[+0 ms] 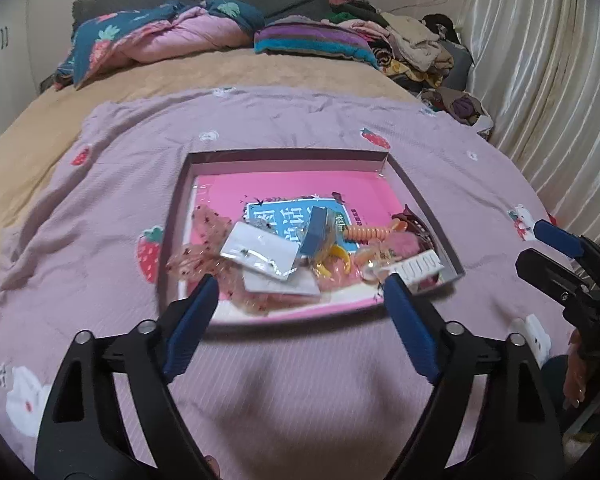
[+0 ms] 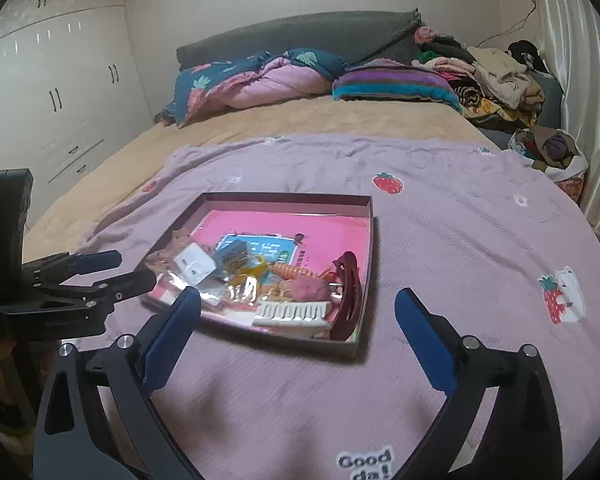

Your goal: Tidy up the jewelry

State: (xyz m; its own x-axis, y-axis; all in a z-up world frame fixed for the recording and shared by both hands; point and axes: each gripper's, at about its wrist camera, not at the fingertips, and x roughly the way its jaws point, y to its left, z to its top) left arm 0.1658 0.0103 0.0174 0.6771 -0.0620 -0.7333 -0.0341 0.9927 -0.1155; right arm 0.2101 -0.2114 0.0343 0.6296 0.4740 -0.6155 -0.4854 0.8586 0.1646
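the box [image 1: 204,168] lies on the blanket [image 1: 300,120] in the middle of the bed [image 1: 28,128], toward its near edge. in it is the jewelry: bagged cards [image 1: 260,252], a blue block [image 1: 318,230], an orange coil tie [image 1: 366,232], a yellow clip [image 1: 332,260], a white comb clip [image 2: 292,312] and a dark red claw clip [image 2: 348,292]. all of it is heaped at the near side of the box, mostly toward the near right corner; the far side shows only the pink liner.

the left gripper [image 1: 300,284] is released, its jaws wide apart, and nothing is between them. it hangs above the near edge of the box. the right gripper [image 2: 296,304] is also released and empty, just beside the near right corner of the box. neither one touches any piece.

my judgement: no piece is in hand now, so the step is between two picks, and the sorting is far from finished, because the pile is still mixed. the next move calls for choosing one piece on top of the heap, coming down with the jaws on both sides of it, and closing only on this piece. the bags are slippery and they overlap, so one may drag its neighbour.

writing: on the blanket near the right gripper i read "good da!" [image 2: 364,462]. the blue label [image 1: 276,216] on the liner has large chinese characters, but they are partly covered and i cannot read them. a small text beside the rabbit at the left edge of the blanket is too blurred.
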